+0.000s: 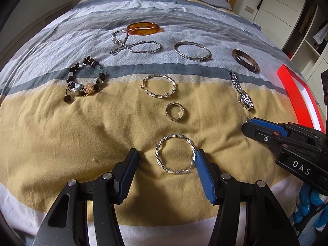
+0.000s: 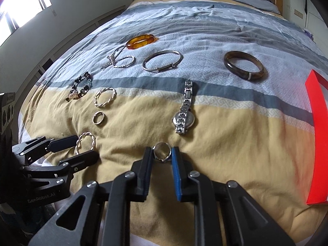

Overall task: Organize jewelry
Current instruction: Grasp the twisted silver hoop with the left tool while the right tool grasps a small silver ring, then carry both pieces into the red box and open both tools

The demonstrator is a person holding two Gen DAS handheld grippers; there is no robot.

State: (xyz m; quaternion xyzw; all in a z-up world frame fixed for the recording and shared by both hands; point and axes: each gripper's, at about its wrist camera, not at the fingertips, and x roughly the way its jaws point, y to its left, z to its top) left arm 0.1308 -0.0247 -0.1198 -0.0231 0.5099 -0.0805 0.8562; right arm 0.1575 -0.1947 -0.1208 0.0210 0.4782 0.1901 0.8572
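Tongs poised over two rings on the bed

Tongs first: our left tongs (image 1: pixel 167 153) stand wide open around the near twisted hoop (image 1: pixel 175 153), whose right edge touches the blue pad (image 1: pixel 205 174) while the other finger stands clear of it. Our right tongs (image 2: pixel 161 153) have narrowed on a plain ring (image 2: pixel 162 151); both fingers appear to touch it, and we judge it gripped, lying low against the bedspread (image 2: pixel 235 153).

Outward from the left tongs, straight ahead, lie a second band ring (image 1: pixel 175 111), then another twisted hoop (image 1: pixel 158 86), so that column runs along the left tongs' own line. The wristwatch (image 2: pixel 185 110) lies ahead of the right tongs, its strap pointing away from us. Farther off sit the beaded bracelet (image 1: pixel 86 78), silver bangle (image 1: pixel 192 51), brown bangle (image 2: pixel 245 65), chain bracelet (image 1: pixel 133 43) and amber bangle (image 1: pixel 144 28). A red box (image 2: pixel 316 139) stands at the right edge, nearer the right tongs, and we judge that it is where the ring belongs.
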